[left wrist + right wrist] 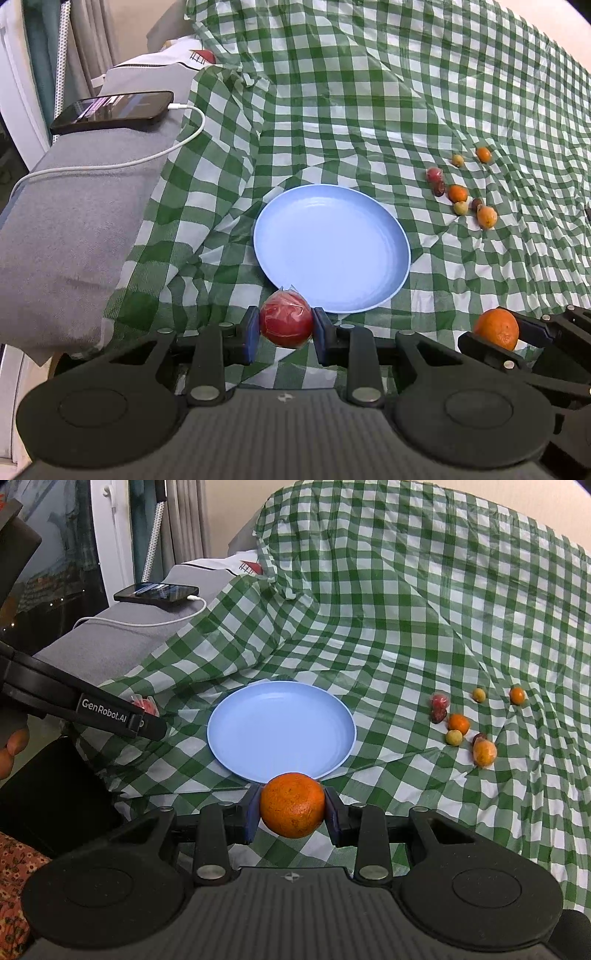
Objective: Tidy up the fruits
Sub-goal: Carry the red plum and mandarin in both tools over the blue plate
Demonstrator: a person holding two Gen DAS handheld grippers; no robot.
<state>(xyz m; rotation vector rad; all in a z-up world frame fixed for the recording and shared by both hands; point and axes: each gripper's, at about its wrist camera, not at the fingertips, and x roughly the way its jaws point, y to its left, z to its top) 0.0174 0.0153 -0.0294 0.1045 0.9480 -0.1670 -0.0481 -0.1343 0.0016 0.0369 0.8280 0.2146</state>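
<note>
My left gripper [286, 326] is shut on a red apple wrapped in clear film [286, 323], held just in front of the near rim of the pale blue plate [332, 236]. My right gripper [292, 806] is shut on an orange [292, 805], also at the plate's [280, 727] near rim. In the left wrist view the orange [496, 328] and right gripper show at the lower right. In the right wrist view the left gripper's arm [110, 712] crosses at the left, with the apple [144, 705] peeking behind it. The plate holds nothing.
Several small fruits [461, 192] [461, 725] lie scattered on the green checked cloth [369, 92] right of the plate. A phone [114, 110] with a white cable rests on a grey cushion [74, 221] at the left. A hand [13, 749] shows at the left edge.
</note>
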